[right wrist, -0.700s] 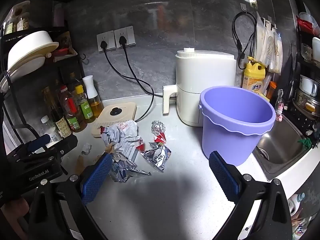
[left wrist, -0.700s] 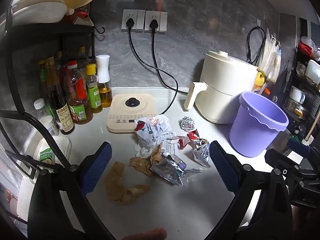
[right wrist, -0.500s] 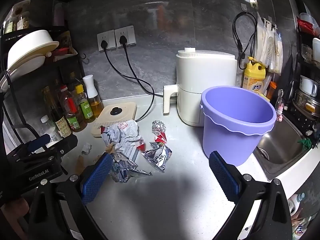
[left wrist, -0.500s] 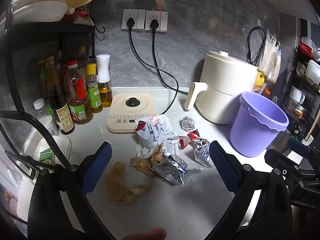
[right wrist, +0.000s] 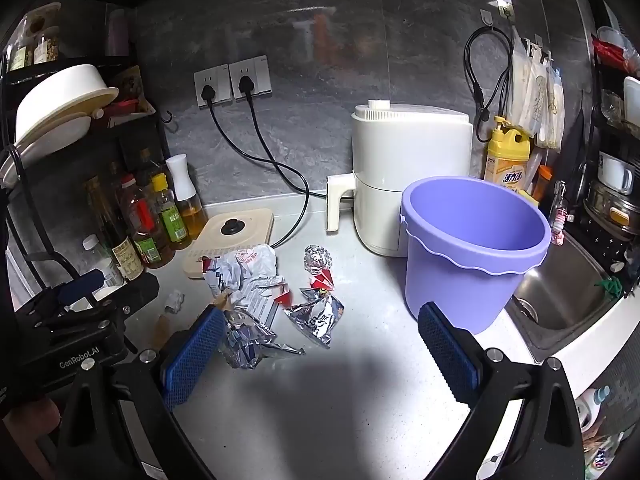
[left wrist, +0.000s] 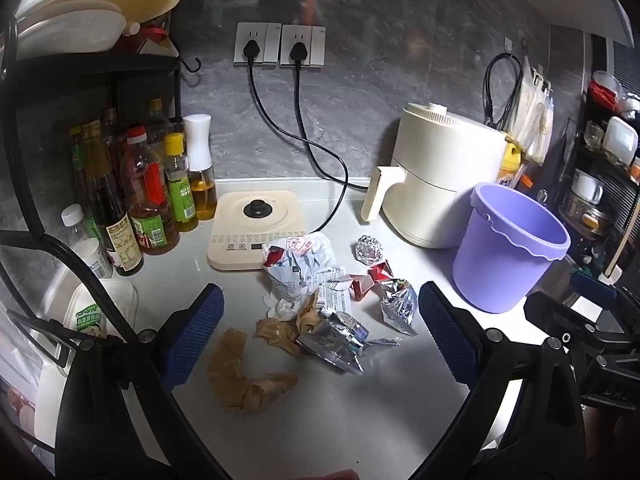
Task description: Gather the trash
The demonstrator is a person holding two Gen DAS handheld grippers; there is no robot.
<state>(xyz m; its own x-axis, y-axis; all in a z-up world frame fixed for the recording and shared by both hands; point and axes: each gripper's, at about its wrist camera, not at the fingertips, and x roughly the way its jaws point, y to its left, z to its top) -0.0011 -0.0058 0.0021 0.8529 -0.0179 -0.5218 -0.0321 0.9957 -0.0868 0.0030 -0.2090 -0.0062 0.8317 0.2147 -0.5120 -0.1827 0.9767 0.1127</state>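
Left wrist view puts the trash (left wrist: pixel 320 304) in a loose heap on the white counter (left wrist: pixel 320 420), between the 2 blue pads of the left gripper (left wrist: pixel 320 336), whose jaws stand wide apart with nothing held. Nearest lies a brown paper wad (left wrist: pixel 244 384); just past it a silver foil bag (left wrist: pixel 336 340) touches a second brown scrap (left wrist: pixel 284 330), and a crumpled white wrapper (left wrist: pixel 304 264) sits at the far edge of the heap. To the right are a red scrap (left wrist: pixel 368 278), a smaller foil packet (left wrist: pixel 396 304) and a foil ball (left wrist: pixel 369 249), the ball a little apart from the rest. Right of the heap stands the purple bucket (left wrist: pixel 508 252), upright and apart from the trash. From the right wrist view the right gripper (right wrist: pixel 320 356) is also spread wide and holds nothing, the bucket (right wrist: pixel 472 256) just beyond its right pad and the heap (right wrist: pixel 272 300) by its left pad. Behind the trash lie a cream base plate (left wrist: pixel 256 228) and an air fryer (left wrist: pixel 444 176); bottles (left wrist: pixel 148 192) stand far left, and a sink (right wrist: pixel 560 300) lies right of the bucket.
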